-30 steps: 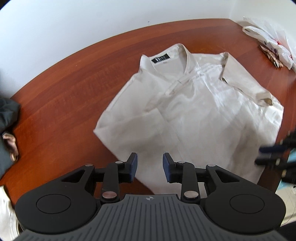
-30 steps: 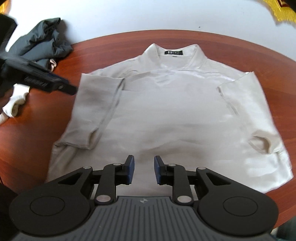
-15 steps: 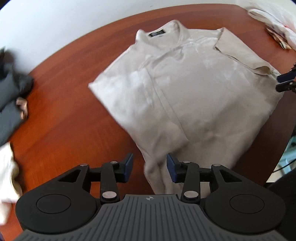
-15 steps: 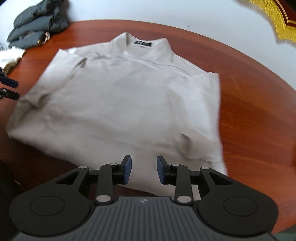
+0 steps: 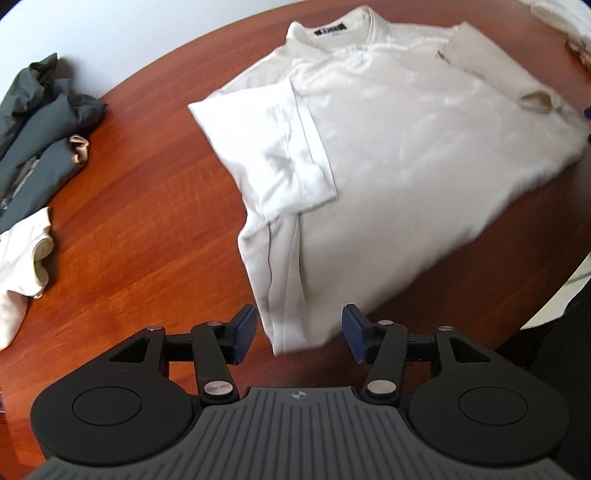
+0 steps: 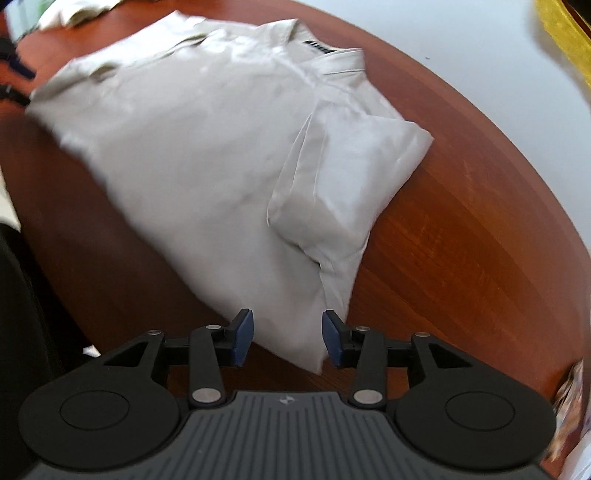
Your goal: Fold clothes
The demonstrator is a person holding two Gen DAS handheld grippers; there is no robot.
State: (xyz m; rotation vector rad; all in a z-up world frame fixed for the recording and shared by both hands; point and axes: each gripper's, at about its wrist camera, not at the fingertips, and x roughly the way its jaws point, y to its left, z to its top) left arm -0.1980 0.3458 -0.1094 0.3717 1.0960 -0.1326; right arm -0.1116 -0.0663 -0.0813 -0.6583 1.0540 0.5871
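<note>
A cream short-sleeved shirt (image 5: 388,147) lies flat on the round wooden table (image 5: 147,236), both sleeves folded inward, collar and black label at the far side. My left gripper (image 5: 298,338) hovers over the shirt's near left hem corner, its jaws opening, the corner lying between the blue pads untouched. In the right wrist view the same shirt (image 6: 207,147) stretches away to the upper left. My right gripper (image 6: 288,338) is over the near right hem corner, jaws opening, cloth between the pads but not pinched.
A dark grey garment (image 5: 40,133) and a cream one (image 5: 22,266) lie on the table's left side. The table edge (image 6: 524,192) curves close on the right, with white floor beyond. A yellow fringe (image 6: 565,33) hangs at the top right.
Both grippers have swung outward from the shirt's lower middle to its two hem corners and sunk a little. Both pairs of jaws have widened.
</note>
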